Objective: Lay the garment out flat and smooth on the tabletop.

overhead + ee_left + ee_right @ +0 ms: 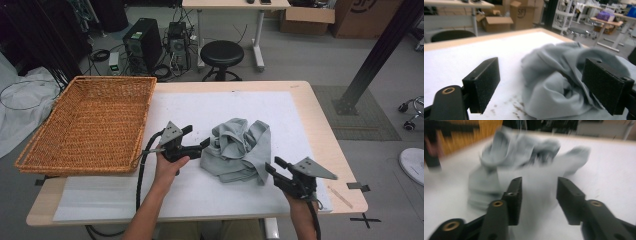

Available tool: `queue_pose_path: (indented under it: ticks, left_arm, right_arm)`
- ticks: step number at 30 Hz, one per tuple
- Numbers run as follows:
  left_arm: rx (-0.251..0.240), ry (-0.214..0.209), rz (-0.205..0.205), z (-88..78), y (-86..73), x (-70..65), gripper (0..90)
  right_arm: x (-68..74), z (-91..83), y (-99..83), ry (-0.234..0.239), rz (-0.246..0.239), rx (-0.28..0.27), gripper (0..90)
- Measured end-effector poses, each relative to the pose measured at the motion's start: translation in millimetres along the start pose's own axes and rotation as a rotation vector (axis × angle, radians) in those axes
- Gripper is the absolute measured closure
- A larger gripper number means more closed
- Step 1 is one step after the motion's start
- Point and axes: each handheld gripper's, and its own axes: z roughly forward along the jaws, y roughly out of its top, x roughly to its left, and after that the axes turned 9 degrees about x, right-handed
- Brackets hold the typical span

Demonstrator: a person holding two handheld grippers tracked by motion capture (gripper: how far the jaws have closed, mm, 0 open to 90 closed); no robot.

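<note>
While the high view looks down on the desk [300, 107], the left claw [197, 141] lies level at the left edge of a crumpled grey cloth [239, 150], its tips right against the fabric, and the right claw [274, 166] sits just off the cloth's near right corner, pointing up and left toward it. A woven basket [90, 122] rests on the far side of the left claw, away from the cloth, overhanging the desk's edge. Seen from the left gripper view, the left claw [549, 82] stands spread wide, and the cloth [554, 82] heaps up between and beyond its two pads; the right-hand pad overlaps the fabric, the left-hand pad stands clear over bare white surface, and neither visibly presses. Seen from the right gripper view, heavily blurred, the right claw [539, 197] is partly spread, with a flat grey stretch of the cloth [524, 157] running ahead of the gap; whether the fabric lies between the pads cannot be told, and nothing is pinched.
</note>
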Motion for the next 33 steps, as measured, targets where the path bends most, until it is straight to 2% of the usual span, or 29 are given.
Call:
queue_pose_path:
  ticks: [1,4,5,8,10,13,15,16,18,19,20,22,24,26,29,31,33]
  left_arm:
    - [0.013,-0.008,0.005,3.3,-0.8,-1.1,18.6]
    - [0.060,-0.024,0.016,13.0,-2.4,-3.0,24.3]
    - [0.087,-0.023,0.021,18.2,-3.2,-3.2,28.4]
    - [0.138,-0.027,0.014,30.7,-4.8,-3.5,40.7]
    - [0.166,-0.025,0.007,36.8,-5.7,-5.6,48.4]
    - [0.173,0.011,0.008,41.3,-6.3,-8.7,61.8]
    - [0.165,0.027,0.013,39.3,-6.7,-8.6,73.2]
    - [0.159,0.036,0.014,37.9,-6.8,-8.6,76.0]
    - [0.145,0.051,0.008,33.5,-7.1,-7.8,78.4]
    - [0.138,0.066,0.010,31.5,-7.2,-7.4,80.7]
    - [0.121,0.091,0.014,27.5,-7.4,-6.6,81.6]
    - [0.100,0.129,0.022,21.2,-8.5,-4.9,81.7]
    - [0.089,0.160,0.030,16.2,-10.8,-3.1,82.1]
    - [0.085,0.206,0.059,10.8,-13.0,-2.8,82.2]
    - [0.075,0.246,0.092,1.7,-15.2,-3.3,82.2]
    - [0.068,0.272,0.121,-7.5,-17.3,-5.6,82.2]
    - [0.066,0.291,0.144,-14.8,-20.2,-8.5,82.1]
  right_arm:
    - [-3.5,-4.4,3.3,-0.015,0.017,-0.037,47.5]
    - [-10.1,-0.8,13.2,-0.038,0.019,-0.039,44.5]
    - [-11.9,4.4,16.3,-0.050,0.020,-0.026,42.9]
    - [-17.6,31.3,20.7,-0.097,0.071,0.046,38.9]
    - [-19.4,46.9,20.6,-0.105,0.090,0.085,36.9]
    - [-20.7,67.3,20.2,-0.115,0.104,0.160,37.9]
    - [-21.9,71.9,19.4,-0.121,0.103,0.182,47.0]
    - [-23.0,72.8,18.8,-0.119,0.099,0.190,52.2]
    - [-24.9,74.5,17.7,-0.109,0.080,0.227,70.0]
    - [-26.0,75.3,16.3,-0.101,0.057,0.248,82.7]
    - [-26.4,71.6,13.4,-0.120,0.022,0.230,84.6]
    - [-27.0,68.6,12.6,-0.129,0.030,0.218,84.9]
    - [-27.4,56.3,10.0,-0.165,0.025,0.177,85.1]
    - [-27.2,46.4,7.3,-0.192,0.012,0.166,85.1]
    - [-27.1,31.6,-1.9,-0.223,-0.017,0.205,85.0]
    - [-25.6,21.0,-11.1,-0.228,-0.026,0.241,84.9]
    - [-22.2,11.4,-15.8,-0.208,-0.024,0.251,84.6]
